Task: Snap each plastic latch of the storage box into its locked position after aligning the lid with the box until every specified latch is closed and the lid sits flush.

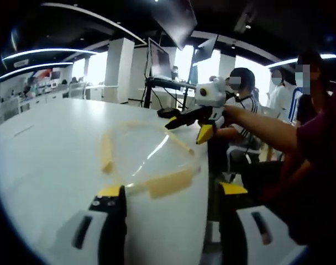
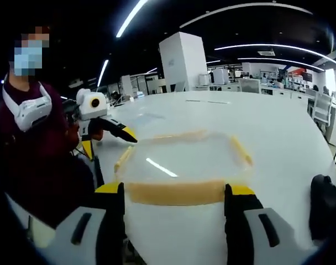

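Note:
A clear storage box (image 1: 146, 152) with a clear lid lies on the white table (image 1: 52, 160). Its yellow latches sit along the sides, one near latch (image 1: 169, 184) just ahead of my left gripper (image 1: 172, 190), whose jaws stand wide open around it. My right gripper (image 1: 187, 128) hovers past the box's far side, held by a hand. In the right gripper view the same box (image 2: 179, 160) lies straight ahead. Its near latch (image 2: 176, 193) spans the gap of my open right gripper (image 2: 174, 190). The left gripper (image 2: 109, 142) is open at the box's left corner.
The table edge (image 1: 204, 221) runs close to the box. Seated people (image 1: 242, 110) and monitors (image 1: 159, 58) are behind it. A person in a dark red top (image 2: 41, 143) stands at the left. A black object (image 2: 325, 204) rests on the table at the right.

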The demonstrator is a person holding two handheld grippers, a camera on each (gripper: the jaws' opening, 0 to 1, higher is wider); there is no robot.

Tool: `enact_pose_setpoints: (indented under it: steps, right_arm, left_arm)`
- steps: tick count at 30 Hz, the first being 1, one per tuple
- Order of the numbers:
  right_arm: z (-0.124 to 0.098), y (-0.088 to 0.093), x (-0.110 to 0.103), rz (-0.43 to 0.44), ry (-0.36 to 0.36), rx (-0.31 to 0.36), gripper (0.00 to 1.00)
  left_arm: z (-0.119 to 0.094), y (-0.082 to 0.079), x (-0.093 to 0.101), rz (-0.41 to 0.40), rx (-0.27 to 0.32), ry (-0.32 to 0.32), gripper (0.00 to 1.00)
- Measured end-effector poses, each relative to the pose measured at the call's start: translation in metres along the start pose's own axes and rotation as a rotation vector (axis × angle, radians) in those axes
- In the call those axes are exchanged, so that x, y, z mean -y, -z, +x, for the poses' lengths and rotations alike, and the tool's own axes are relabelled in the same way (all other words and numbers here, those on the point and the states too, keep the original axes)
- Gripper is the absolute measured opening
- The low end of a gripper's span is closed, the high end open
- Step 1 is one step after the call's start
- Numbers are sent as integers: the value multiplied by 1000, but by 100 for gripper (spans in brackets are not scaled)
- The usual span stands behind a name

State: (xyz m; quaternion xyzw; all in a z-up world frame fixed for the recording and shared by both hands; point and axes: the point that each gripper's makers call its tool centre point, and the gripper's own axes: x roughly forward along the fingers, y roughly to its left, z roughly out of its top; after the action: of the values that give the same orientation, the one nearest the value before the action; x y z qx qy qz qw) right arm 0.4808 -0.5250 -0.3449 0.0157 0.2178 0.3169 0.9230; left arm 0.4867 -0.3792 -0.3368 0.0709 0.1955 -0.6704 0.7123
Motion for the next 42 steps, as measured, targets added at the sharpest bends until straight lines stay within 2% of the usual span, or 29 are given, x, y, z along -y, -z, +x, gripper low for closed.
enact_pose_setpoints:
  steps: [23, 33, 36, 42]
  right_arm:
    - [-8, 15, -50, -14, -30, 62, 72]
    - [-9, 19, -76, -17, -64, 75, 70]
    - [-9, 19, -77, -17, -65, 76, 69]
    - [-11, 23, -96, -18, -91, 85, 68]
  left_arm:
    - [-9, 2, -17, 18, -7, -37, 69]
    - [-13, 5, -17, 36, -11, -42, 69]
    - [-13, 5, -17, 37, -11, -42, 69]
    - [-15, 8, -18, 86, -29, -37, 69]
